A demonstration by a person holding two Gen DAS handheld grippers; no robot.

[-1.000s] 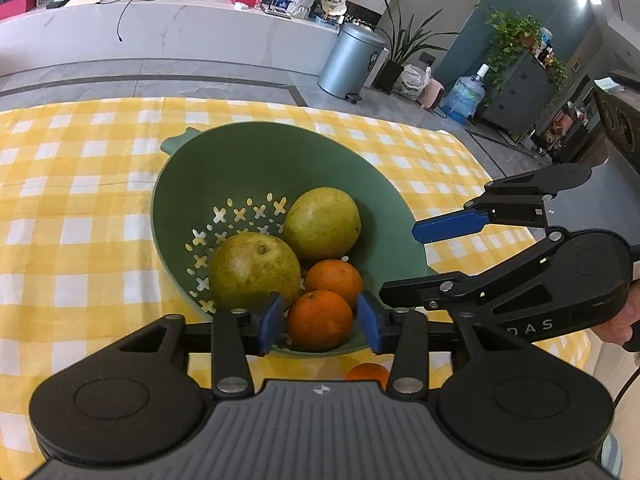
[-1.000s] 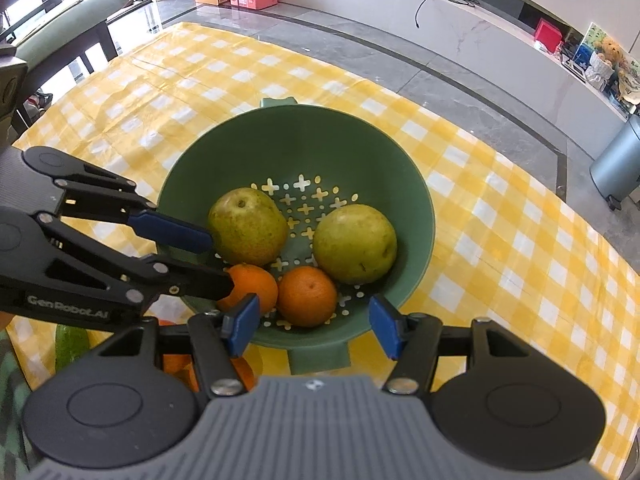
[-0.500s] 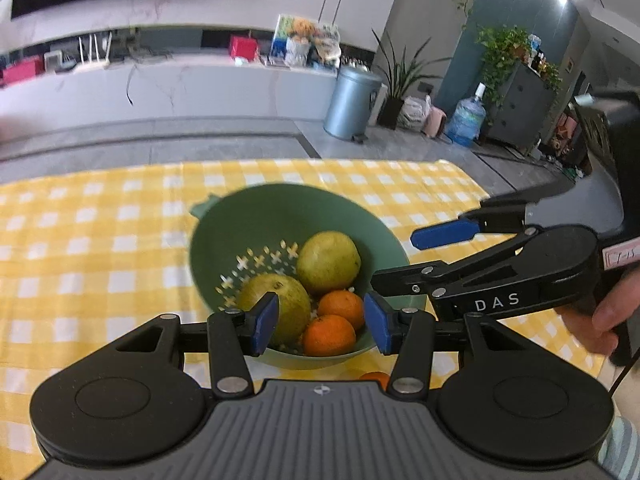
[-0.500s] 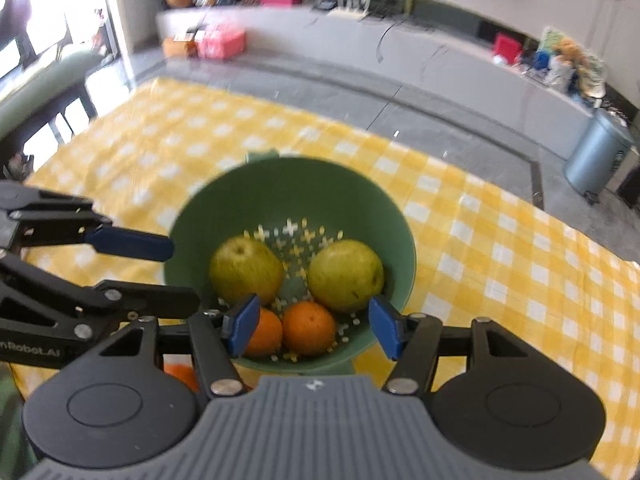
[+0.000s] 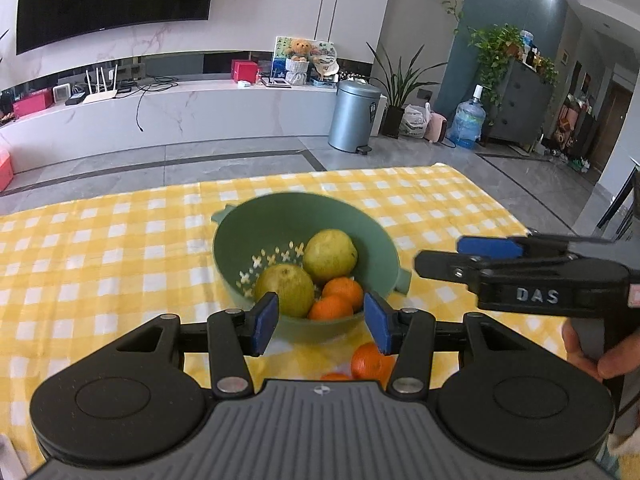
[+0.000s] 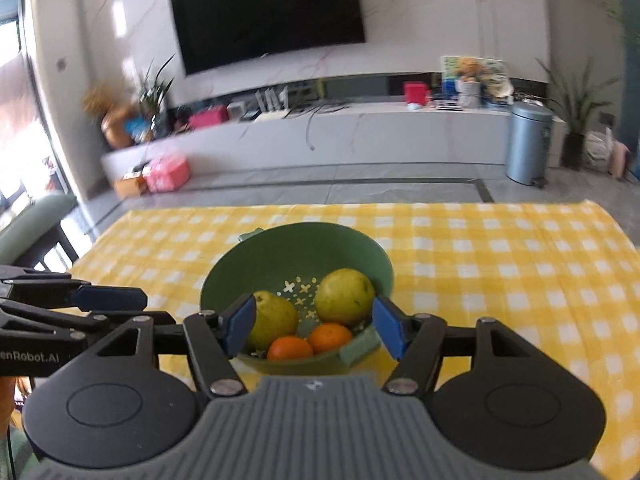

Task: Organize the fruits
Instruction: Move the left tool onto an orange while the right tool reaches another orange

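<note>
You hold both tongs back from the green colander [image 5: 384, 240], which sits on the yellow checked worktop [image 5: 100, 256] with two pears [image 5: 330, 255] and two oranges [image 5: 343, 289] inside. Your left tongs [image 5: 320, 322] are spread wide and hold nothing; your right tongs [image 6: 314, 326] are likewise parted and empty, framing the colander from the near side. Two more oranges [image 5: 370, 360] lie loose on the cloth just in front of the colander, close under the left tongs, so the sorting looks only partly done. The step in hand appears to be a pause between placements. Next, you likely need to lower the left tongs over a loose orange, close gently on its widest part so it cannot roll, and lift it clear of the rim.
</note>
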